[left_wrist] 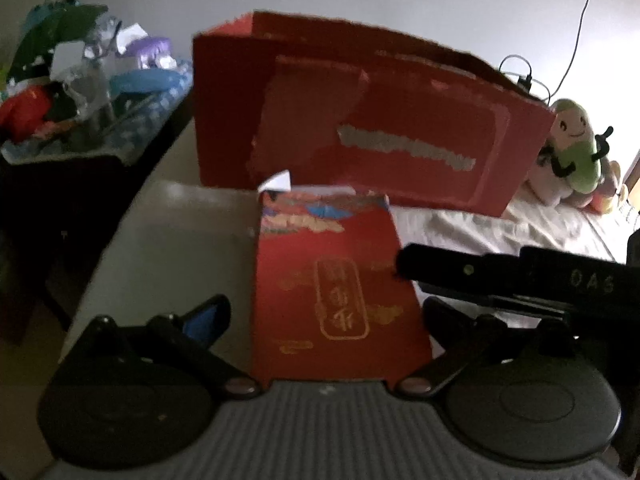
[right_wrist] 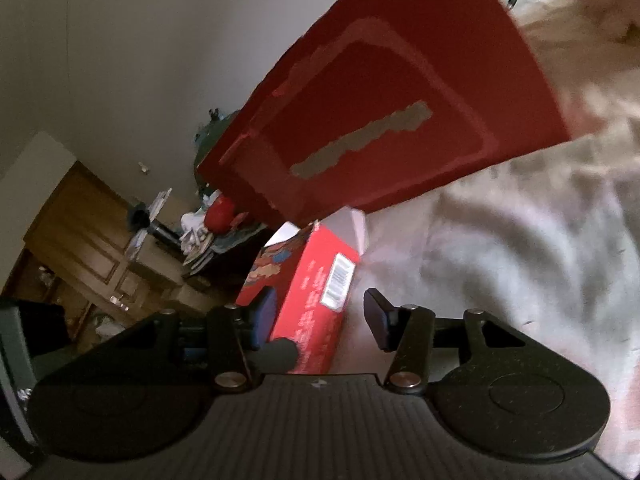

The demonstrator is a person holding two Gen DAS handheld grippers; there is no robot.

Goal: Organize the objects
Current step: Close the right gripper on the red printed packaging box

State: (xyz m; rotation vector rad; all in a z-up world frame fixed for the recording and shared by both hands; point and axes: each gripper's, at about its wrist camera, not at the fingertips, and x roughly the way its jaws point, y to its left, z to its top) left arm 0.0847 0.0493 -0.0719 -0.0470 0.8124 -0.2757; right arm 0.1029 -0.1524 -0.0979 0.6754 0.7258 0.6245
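the left gripper (left_wrist: 326,320) stands wide apart, released, its two fingers flanking a small red box (left_wrist: 332,288) without pressing it; the blue pad of its left finger (left_wrist: 204,320) sits clear of the box's side. the right gripper (right_wrist: 320,322) reaches in from the right side of the left wrist view, where one black finger (left_wrist: 440,264) touches the box's right edge. in the right wrist view its fingers straddle the same small red box (right_wrist: 316,300): the left pad (right_wrist: 264,316) lies against the printed face, while the right pad (right_wrist: 378,318) stands apart from the side with the barcode, so this gripper is not clenched on it. the box lies on a bed (left_wrist: 480,232) covered with a pale sheet, near its left edge, its white end flaps open toward the far side. just behind it stands a large red carton (left_wrist: 372,120), upright on the bed, with pale torn patches on its front. a green and white plush toy (left_wrist: 572,152) sits beside the carton's right end. beyond the left edge of the bed a dark side table (left_wrist: 80,168) carries a blurred heap of clutter. a cable (left_wrist: 576,40) hangs down the wall behind.
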